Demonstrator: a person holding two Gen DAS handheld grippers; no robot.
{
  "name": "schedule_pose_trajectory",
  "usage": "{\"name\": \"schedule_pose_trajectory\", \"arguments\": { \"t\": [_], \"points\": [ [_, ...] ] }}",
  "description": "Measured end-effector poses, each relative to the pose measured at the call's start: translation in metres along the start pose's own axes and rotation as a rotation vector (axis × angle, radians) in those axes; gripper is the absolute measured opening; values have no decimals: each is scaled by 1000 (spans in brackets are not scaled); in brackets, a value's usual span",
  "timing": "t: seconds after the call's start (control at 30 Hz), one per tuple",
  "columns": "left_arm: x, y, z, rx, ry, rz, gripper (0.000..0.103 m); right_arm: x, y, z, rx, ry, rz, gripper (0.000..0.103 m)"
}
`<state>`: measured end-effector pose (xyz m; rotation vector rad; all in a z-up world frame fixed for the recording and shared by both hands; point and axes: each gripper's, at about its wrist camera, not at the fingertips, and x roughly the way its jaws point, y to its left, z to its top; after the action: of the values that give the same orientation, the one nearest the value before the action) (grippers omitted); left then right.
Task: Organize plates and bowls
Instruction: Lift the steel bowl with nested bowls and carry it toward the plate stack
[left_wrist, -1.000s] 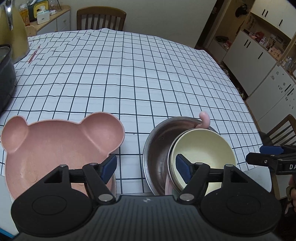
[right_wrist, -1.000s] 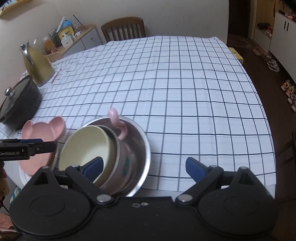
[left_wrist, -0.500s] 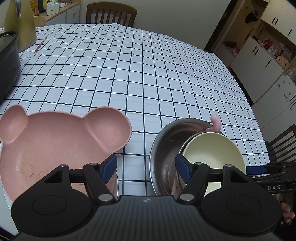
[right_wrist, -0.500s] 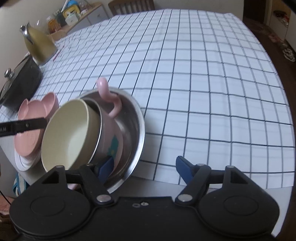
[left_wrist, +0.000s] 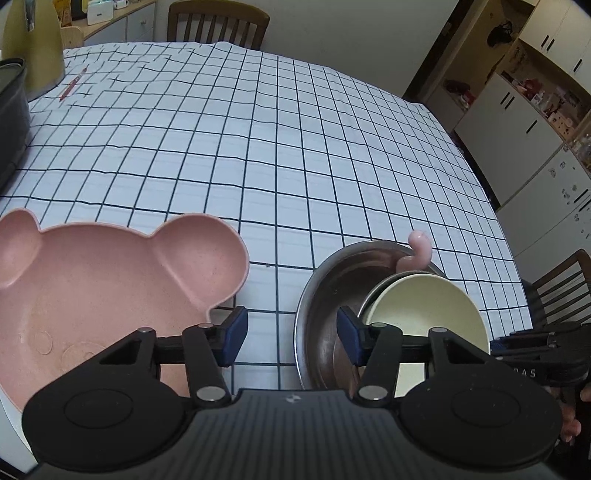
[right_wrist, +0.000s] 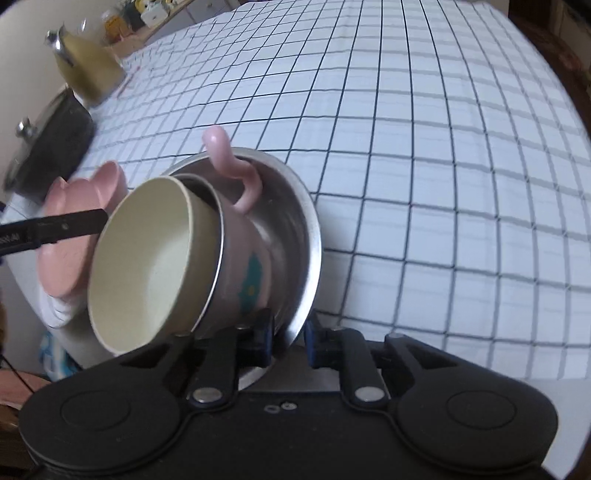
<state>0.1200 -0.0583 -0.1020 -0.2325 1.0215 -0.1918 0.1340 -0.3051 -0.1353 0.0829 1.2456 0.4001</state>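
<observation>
**Right gripper pinches the steel bowl's rim**

Left wrist view: the left gripper (left_wrist: 291, 334) is spread wide, holding nothing, over the tabletop's near edge between the pink bear plate (left_wrist: 110, 280) and steel bowl (left_wrist: 332, 291).

Right wrist view: the right gripper (right_wrist: 288, 338) is clamped on the steel bowl (right_wrist: 295, 221), which carries a pink cup (right_wrist: 243, 254) and cream bowl (right_wrist: 147, 258), tilted.

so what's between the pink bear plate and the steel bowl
In the left wrist view, only a strip of checked tablecloth lies between the pink bear plate and the steel bowl; the open left tongs hover over it.
</observation>
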Motion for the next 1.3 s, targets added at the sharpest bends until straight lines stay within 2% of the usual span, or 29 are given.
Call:
{"name": "schedule_pose_trajectory", "arguments": {
  "t": [0.1,0.17,0.37,0.57,0.67,0.77,0.8,1.3],
  "points": [
    [4,-3,-4,6,23,-2,47,-2,-10,4,11,0,-4,14],
    [8,-5,-9,1,48,-15,41,-4,-17,6,13,-6,-20,14],
    [28,-15,-22,6,118,-41,37,-8,-29,6,9,5,-8,14],
    [46,-18,-31,-11,173,-42,27,-9,-27,2,11,5,-10,21],
    [48,-22,-32,-7,173,-50,18,-7,-26,-1,7,13,-9,22],
    [48,-26,-32,-1,169,-49,14,-7,-24,-1,0,9,-14,21],
    [47,-27,-32,3,168,-43,14,-7,-23,0,-6,9,-16,17],
    [32,-25,-30,23,126,-2,13,-11,-1,-1,-68,-35,-51,16]
  ]
}}
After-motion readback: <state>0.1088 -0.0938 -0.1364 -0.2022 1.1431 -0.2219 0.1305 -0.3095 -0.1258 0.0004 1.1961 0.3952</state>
